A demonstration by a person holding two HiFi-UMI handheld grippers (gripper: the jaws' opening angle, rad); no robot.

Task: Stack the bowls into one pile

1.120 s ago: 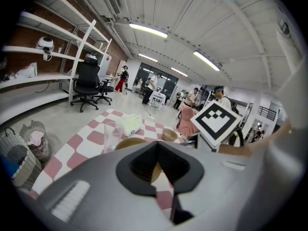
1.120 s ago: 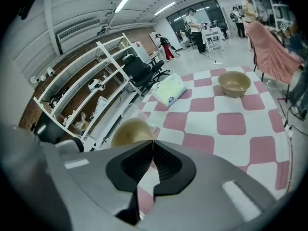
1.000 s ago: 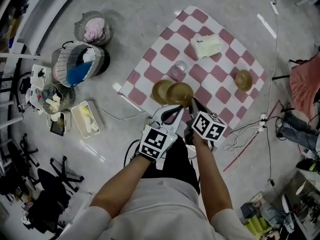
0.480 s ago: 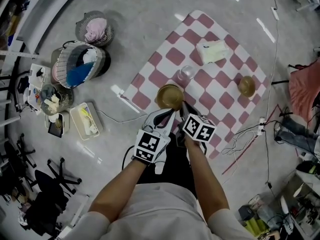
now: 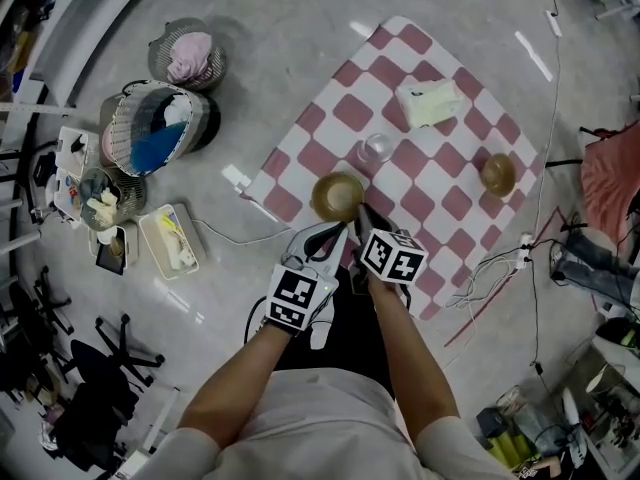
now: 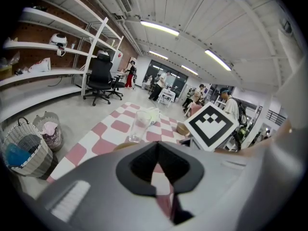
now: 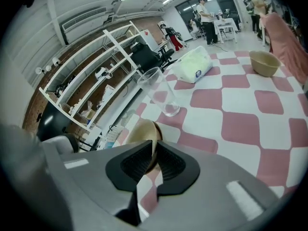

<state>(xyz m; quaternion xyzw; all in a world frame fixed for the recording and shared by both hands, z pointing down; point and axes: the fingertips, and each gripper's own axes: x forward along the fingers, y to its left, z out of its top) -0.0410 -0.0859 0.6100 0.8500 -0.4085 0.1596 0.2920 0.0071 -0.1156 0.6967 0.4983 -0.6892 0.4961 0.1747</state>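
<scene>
On the pink-and-white checked cloth (image 5: 450,183), a tan bowl (image 5: 338,196) sits nested in a second one at the near left edge, so they read as one pile. My right gripper (image 5: 362,214) is shut on the rim of the top bowl (image 7: 144,134), which stands between its black pads. My left gripper (image 5: 338,232) hovers just left of it, jaws shut and holding nothing; only a sliver of the bowl rim (image 6: 120,146) shows past it. A third tan bowl (image 5: 499,173) stands alone at the cloth's right corner and appears far right in the right gripper view as the distant bowl (image 7: 264,63).
A clear glass (image 5: 377,148) stands just beyond the pile, and a white packet (image 5: 430,103) lies farther back. Two baskets (image 5: 158,128) and a plastic box (image 5: 172,238) sit on the floor to the left. Cables (image 5: 490,266) trail at the right.
Two bowls lay side by side a second ago. My right gripper carried one leftward onto the other, so a single pile shows. Both grippers shifted slightly left.
</scene>
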